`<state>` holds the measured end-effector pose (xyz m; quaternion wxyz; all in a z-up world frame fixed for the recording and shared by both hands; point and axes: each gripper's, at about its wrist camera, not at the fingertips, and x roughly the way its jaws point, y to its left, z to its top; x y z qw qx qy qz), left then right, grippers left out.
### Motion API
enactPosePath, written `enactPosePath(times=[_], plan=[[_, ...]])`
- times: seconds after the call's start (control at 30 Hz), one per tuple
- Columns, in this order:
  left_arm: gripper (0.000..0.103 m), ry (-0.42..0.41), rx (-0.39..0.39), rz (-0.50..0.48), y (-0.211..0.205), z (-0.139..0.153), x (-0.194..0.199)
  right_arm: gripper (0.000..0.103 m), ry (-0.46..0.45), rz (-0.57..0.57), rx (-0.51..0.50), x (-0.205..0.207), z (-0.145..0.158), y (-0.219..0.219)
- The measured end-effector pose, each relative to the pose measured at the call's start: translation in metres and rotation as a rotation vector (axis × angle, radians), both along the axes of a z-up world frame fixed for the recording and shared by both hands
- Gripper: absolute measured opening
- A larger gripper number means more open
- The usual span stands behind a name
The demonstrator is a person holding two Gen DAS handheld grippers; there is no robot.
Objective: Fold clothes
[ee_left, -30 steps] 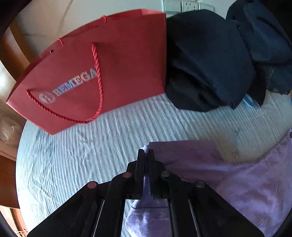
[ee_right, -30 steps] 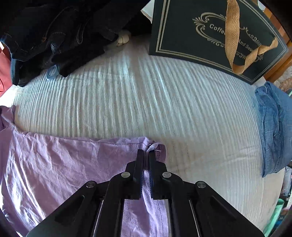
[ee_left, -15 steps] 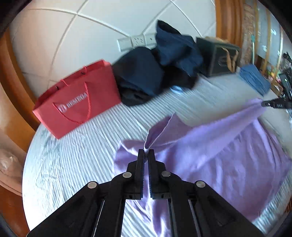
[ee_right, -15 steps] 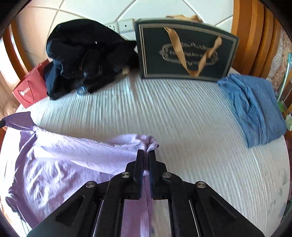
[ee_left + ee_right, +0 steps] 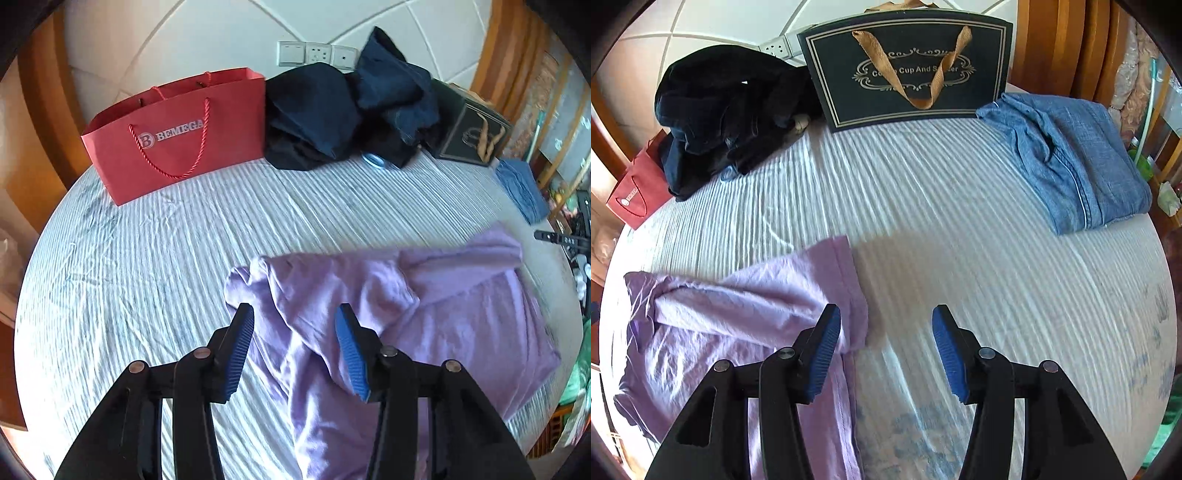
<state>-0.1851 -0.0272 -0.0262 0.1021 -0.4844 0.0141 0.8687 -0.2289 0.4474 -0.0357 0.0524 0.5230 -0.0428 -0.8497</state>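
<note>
While spread: one lilac garment (image 5: 424, 314), two bags (image 5: 177, 136).

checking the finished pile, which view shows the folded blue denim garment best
The right wrist view: the blue denim garment lies large and sharp beside the black gift bag. The left wrist view shows it only small and distorted near the right edge.

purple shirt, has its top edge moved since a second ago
Yes. The purple shirt top edge has been folded back toward the camera, farther from the red bag; both grippers now open.

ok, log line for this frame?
step: fold released | left gripper: open | right gripper: open | purple shirt: on bed, rumpled
</note>
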Motion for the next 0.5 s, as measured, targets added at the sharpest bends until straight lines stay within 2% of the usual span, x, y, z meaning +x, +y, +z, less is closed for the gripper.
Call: enactPosePath(times=[0.13,0.17,0.23,0.37,0.4,0.43,0.47,0.5], plan=[[0.047,-0.068,0.022,0.061,-0.013,-0.023,-0.047,0.054,-0.059,0.001,-0.063,-0.035,-0.013,-0.015],[0.047,-0.089,0.025,0.059,-0.011,-0.029,-0.054,0.061,-0.081,0.008,-0.068,-0.042,-0.019,-0.021],[0.047,-0.129,0.02,0.047,-0.007,-0.041,-0.065,0.073,-0.11,0.039,-0.045,-0.053,-0.029,-0.035],[0.046,-0.215,-0.055,0.037,0.002,-0.073,-0.079,0.073,-0.176,0.11,0.026,-0.065,-0.052,-0.06],[0.039,-0.252,-0.072,0.049,0.003,-0.083,-0.082,0.064,-0.195,0.129,0.054,-0.066,-0.057,-0.067],[0.009,-0.265,-0.092,0.062,0.003,-0.089,-0.082,0.052,-0.215,0.149,0.082,-0.067,-0.062,-0.074],[0.008,-0.239,-0.102,0.062,0.003,-0.089,-0.081,0.008,-0.214,0.192,0.132,-0.067,-0.062,-0.084],[0.007,-0.211,-0.111,0.06,0.004,-0.087,-0.079,0.003,-0.194,0.212,0.165,-0.068,-0.058,-0.09]])
